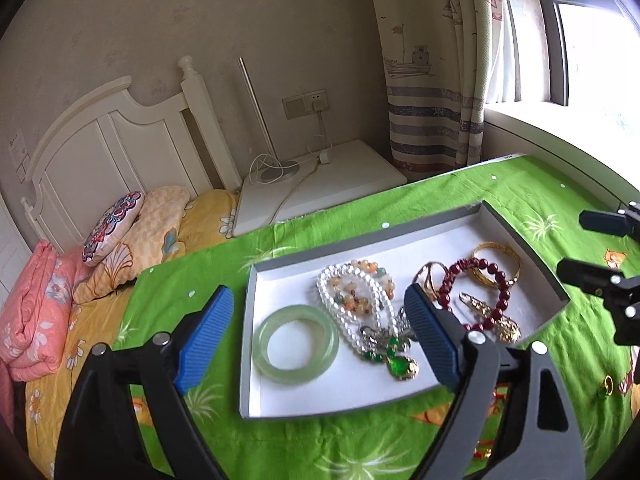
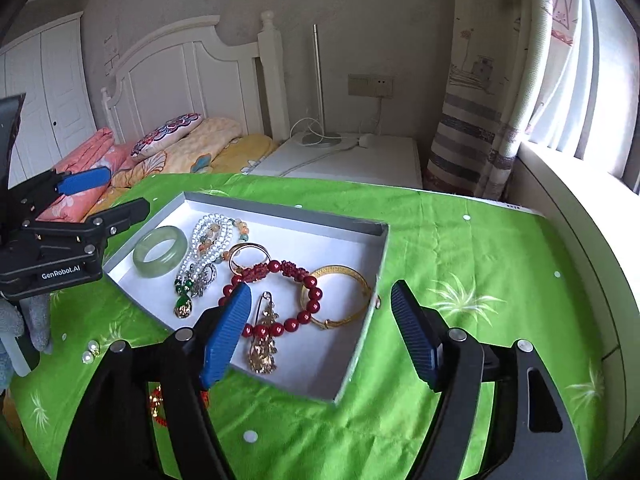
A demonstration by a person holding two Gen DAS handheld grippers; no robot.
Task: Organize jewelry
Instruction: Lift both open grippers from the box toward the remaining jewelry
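Note:
A shallow white tray [image 1: 304, 404] [image 2: 304, 376] lies on the green cloth. In it are a jade bangle [image 1: 295, 343] [image 2: 161, 251], a white bead necklace with a green pendant [image 1: 360, 300] [image 2: 200, 256], a red bead bracelet [image 1: 476, 292] [image 2: 288, 300], a gold bangle [image 1: 496, 264] [image 2: 340, 296], a gold ring [image 1: 430, 274] [image 2: 249, 260] and a gold brooch [image 1: 488, 316] [image 2: 262, 344]. My left gripper [image 1: 320, 324] [image 2: 106, 196] is open and empty above the tray's left part. My right gripper [image 2: 320, 328] [image 1: 588, 244] is open and empty above its right part.
Loose on the cloth lie a green-stone ring [image 1: 606, 387], pearl earrings [image 2: 90, 352] and a red and gold piece [image 2: 158, 404] under my right gripper. Beyond the table are a bed [image 1: 52, 320], a white nightstand [image 1: 320, 184] and a window sill [image 2: 580, 200].

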